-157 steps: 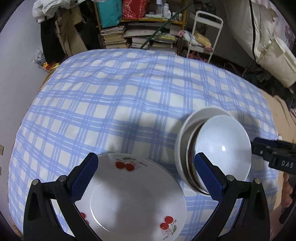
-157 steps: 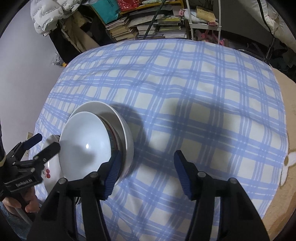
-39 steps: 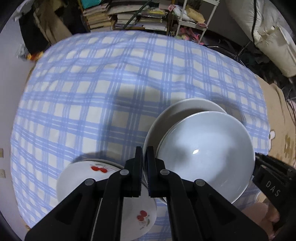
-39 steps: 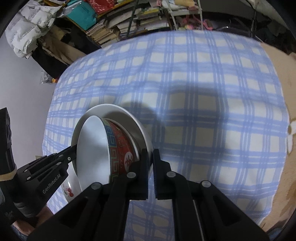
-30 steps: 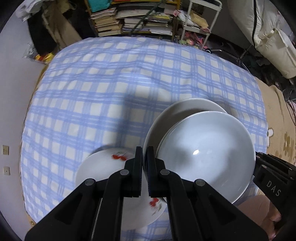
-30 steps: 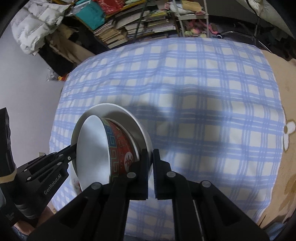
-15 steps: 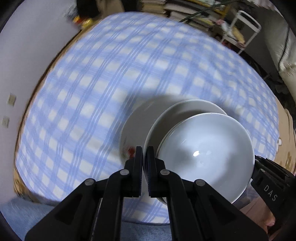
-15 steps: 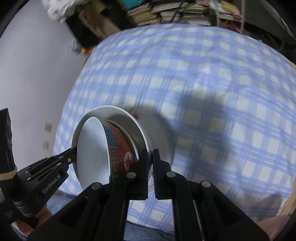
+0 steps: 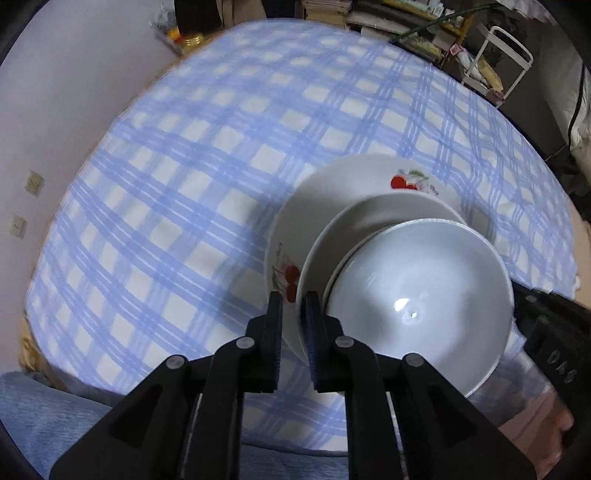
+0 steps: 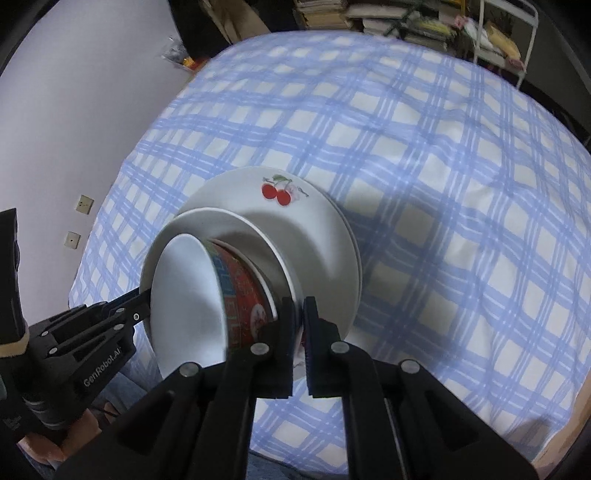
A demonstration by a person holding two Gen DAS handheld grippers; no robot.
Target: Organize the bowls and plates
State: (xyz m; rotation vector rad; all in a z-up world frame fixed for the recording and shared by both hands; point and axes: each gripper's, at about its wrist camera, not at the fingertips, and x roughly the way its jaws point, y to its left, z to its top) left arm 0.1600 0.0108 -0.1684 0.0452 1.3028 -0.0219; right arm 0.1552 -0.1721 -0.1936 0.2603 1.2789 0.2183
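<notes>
Both grippers hold one stack by the rim of a plain white plate (image 9: 373,218) (image 10: 221,221). On that plate sits a bowl (image 9: 421,291), white inside and red-patterned outside (image 10: 240,284). My left gripper (image 9: 291,302) is shut on the plate's left rim. My right gripper (image 10: 298,308) is shut on its right rim. The stack hangs over a larger white plate with red cherries (image 9: 354,177) (image 10: 288,206), which lies on the blue checked tablecloth (image 9: 184,155). Whether the stack touches it I cannot tell.
The table's near edge (image 9: 147,402) is close below the grippers. A wall (image 9: 55,92) is to the left. Shelves with books (image 9: 406,18) and a white rack (image 9: 502,55) stand beyond the far edge.
Both grippers shut on the white plate's rim, lifted the stack and carried it left. It now sits over the cherry plate, which has come into fuller view beneath it.
</notes>
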